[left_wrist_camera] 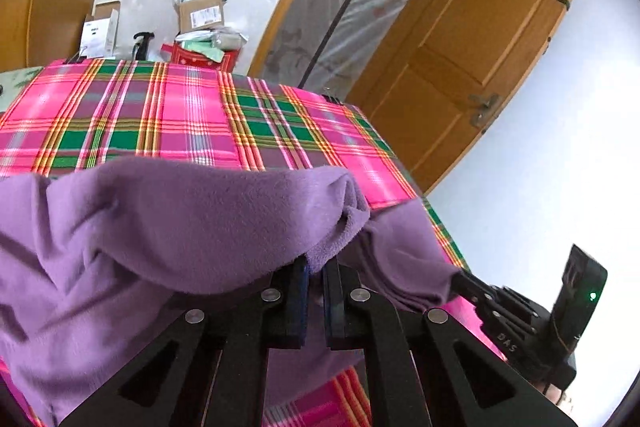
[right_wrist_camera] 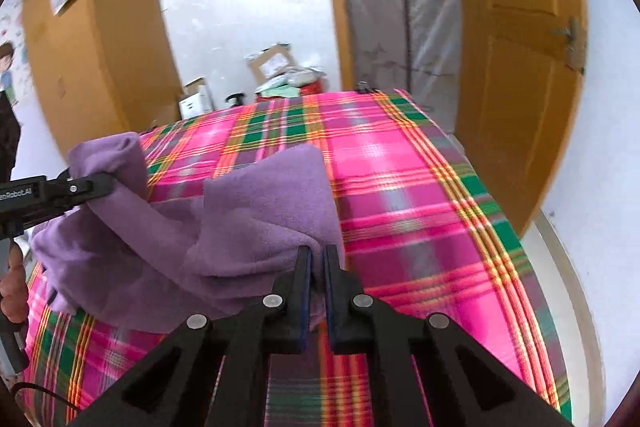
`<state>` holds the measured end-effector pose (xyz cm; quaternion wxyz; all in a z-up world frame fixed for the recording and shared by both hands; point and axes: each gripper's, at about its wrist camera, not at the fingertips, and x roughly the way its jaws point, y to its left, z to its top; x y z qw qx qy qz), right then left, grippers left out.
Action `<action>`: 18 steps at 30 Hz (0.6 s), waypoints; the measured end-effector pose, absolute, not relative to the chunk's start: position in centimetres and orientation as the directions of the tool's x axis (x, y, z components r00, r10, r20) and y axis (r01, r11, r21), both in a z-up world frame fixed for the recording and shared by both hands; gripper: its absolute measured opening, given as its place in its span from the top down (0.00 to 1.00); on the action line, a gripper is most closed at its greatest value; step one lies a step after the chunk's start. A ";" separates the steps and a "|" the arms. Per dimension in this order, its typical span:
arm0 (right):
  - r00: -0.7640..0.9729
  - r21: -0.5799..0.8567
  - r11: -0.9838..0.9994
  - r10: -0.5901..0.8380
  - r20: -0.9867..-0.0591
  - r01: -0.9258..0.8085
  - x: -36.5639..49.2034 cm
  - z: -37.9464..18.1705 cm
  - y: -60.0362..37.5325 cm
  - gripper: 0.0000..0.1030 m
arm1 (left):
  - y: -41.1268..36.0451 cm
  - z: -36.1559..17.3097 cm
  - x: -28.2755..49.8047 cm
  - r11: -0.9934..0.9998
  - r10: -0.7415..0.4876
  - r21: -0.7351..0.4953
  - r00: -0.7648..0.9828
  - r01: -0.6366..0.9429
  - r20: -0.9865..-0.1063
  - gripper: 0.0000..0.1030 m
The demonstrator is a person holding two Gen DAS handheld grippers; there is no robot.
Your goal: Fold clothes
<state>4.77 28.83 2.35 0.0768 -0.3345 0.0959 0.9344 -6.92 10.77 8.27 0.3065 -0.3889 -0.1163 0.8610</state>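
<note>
**Purple fleece garment: both edges gripped, raised**

Purple fleece garment (left_wrist_camera: 168, 227) hangs bunched between the two grippers, above the pink, green and yellow plaid cloth (left_wrist_camera: 192, 115) covering the tabletop. Left gripper (left_wrist_camera: 316, 267): jaws pressed together, pinching a fold of fleece. Right gripper (right_wrist_camera: 318, 255): jaws pressed together, pinching another edge. Behind the tabletop stand cardboard boxes (left_wrist_camera: 200, 13) and an open orange-brown wooden door (left_wrist_camera: 480, 47).

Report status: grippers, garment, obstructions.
Left gripper shut on purple fleece garment. Right gripper shut on another edge. Garment lifted off plaid cloth. Nothing in the way.
</note>
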 end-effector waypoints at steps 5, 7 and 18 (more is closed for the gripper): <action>-0.734 0.106 -0.956 0.136 -0.665 -0.274 4.7 1.6 30.3 0.94 | 11.6 8.8 -8.7 -0.778 0.627 -0.444 -0.505 -0.445 -0.593 0.95; -0.723 0.097 -0.950 0.158 -0.673 -0.298 4.7 1.4 30.8 0.94 | 11.8 8.9 -9.6 -0.776 0.630 -0.452 -0.505 -0.440 -0.591 0.95; -0.808 0.068 -0.988 0.070 -0.585 -0.135 5.7 3.1 27.9 0.76 | 11.2 9.6 -12.7 -0.793 0.608 -0.460 -0.554 -0.399 -0.569 0.95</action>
